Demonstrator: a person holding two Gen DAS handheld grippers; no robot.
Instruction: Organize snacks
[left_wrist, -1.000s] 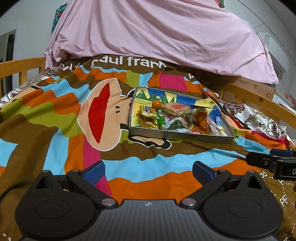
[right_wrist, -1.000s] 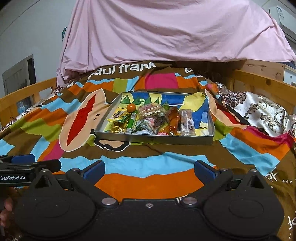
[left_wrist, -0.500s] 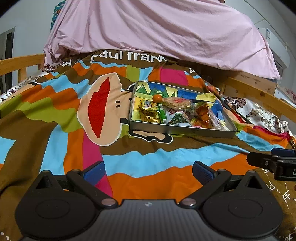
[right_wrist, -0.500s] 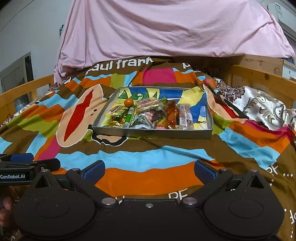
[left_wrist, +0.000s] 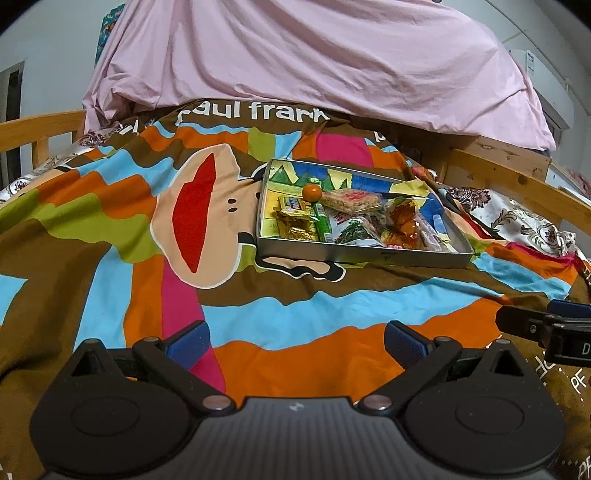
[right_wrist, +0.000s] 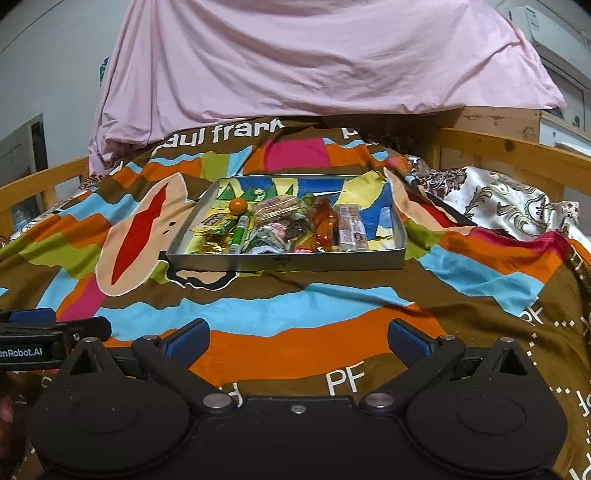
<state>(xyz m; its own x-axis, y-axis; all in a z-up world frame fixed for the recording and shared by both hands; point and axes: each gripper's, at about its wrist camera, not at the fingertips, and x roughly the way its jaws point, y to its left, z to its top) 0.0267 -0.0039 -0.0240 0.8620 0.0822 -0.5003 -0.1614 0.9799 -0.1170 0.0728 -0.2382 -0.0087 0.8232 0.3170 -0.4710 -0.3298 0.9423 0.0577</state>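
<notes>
Bed covered with a bright patchwork blanket (left_wrist: 110, 229) printed with a cartoon monkey face and the words "paul frank"; pink sheet (right_wrist: 314, 62) heaped behind it, wooden bed rail (right_wrist: 517, 151) at the sides. A shallow metal tray (right_wrist: 284, 260) sits on the blanket, middle of the bed, well ahead of both grippers. Snacks are crowded into its near half: small orange ball (right_wrist: 238, 205) toward the back left, green tube (right_wrist: 239, 234) lying lengthwise just below it, gold-foil packets (left_wrist: 295, 225) at the left, a pinkish cereal bar (left_wrist: 351, 199), a clear bag of orange sweets (right_wrist: 323, 221), a wrapped bar (right_wrist: 351, 229) to the right. The far half shows the tray's colourful liner. Left gripper (left_wrist: 297, 341) low over the blanket near the foot of the bed, jaws spread wide, nothing between them. Right gripper (right_wrist: 298, 341) alongside, jaws likewise spread and empty, roughly facing the tray's front wall. Each gripper's tip shows at the edge of the other's view. Neither touches the tray.
</notes>
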